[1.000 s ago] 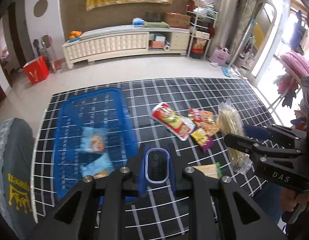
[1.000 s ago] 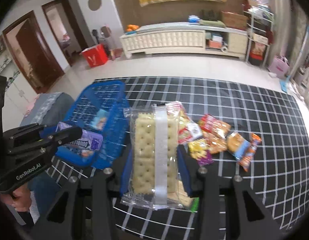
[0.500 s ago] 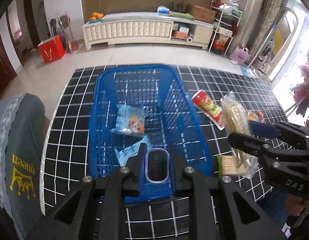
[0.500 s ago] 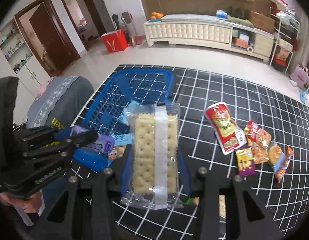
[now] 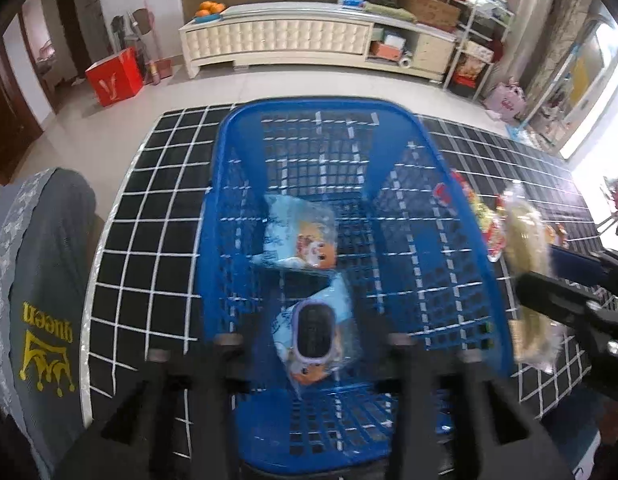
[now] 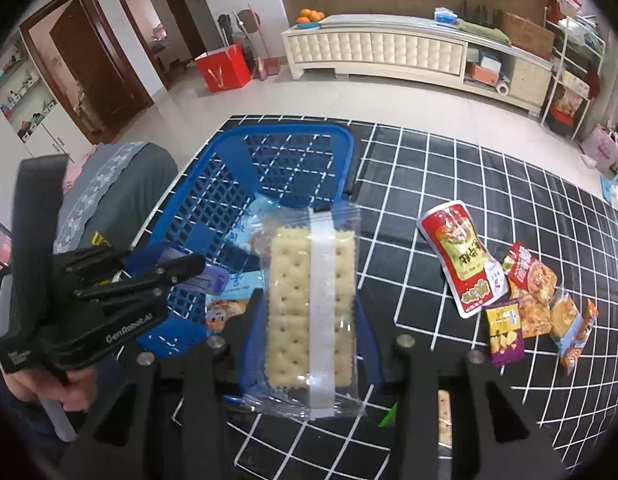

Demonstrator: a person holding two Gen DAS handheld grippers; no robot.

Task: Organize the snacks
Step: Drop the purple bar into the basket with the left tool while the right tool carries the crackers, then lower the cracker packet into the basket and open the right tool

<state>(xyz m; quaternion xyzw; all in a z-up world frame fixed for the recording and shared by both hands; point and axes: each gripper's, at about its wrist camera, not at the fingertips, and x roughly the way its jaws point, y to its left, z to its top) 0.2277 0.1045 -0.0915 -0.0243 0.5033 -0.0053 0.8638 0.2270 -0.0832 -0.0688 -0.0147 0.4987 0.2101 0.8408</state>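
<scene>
A blue plastic basket (image 5: 229, 240) stands on the black grid mat, with two light blue snack packets (image 5: 301, 236) lying inside. My left gripper (image 5: 315, 340) hangs over the basket's near end. Its jaws are opening, and the small purple-rimmed packet (image 5: 313, 330) sits loose between the spread fingers, clear of both pads. In the right wrist view the left gripper (image 6: 185, 262) is above the basket (image 6: 213, 208), the purple packet (image 6: 213, 280) poking out past its tips. My right gripper (image 6: 311, 312) is shut on a clear packet of crackers (image 6: 313, 280), just right of the basket.
A red packet (image 6: 461, 264) and several small snack packets (image 6: 529, 300) lie on the mat (image 6: 469, 184) to the right. A grey cushioned seat (image 5: 37, 280) stands left of the mat. A white cabinet (image 5: 289, 40) and a red box (image 5: 115, 76) are across the floor.
My left gripper has moved from the mat to above the basket and lower, and its jaws have spread off the purple packet. The right gripper has carried the crackers toward the basket.
</scene>
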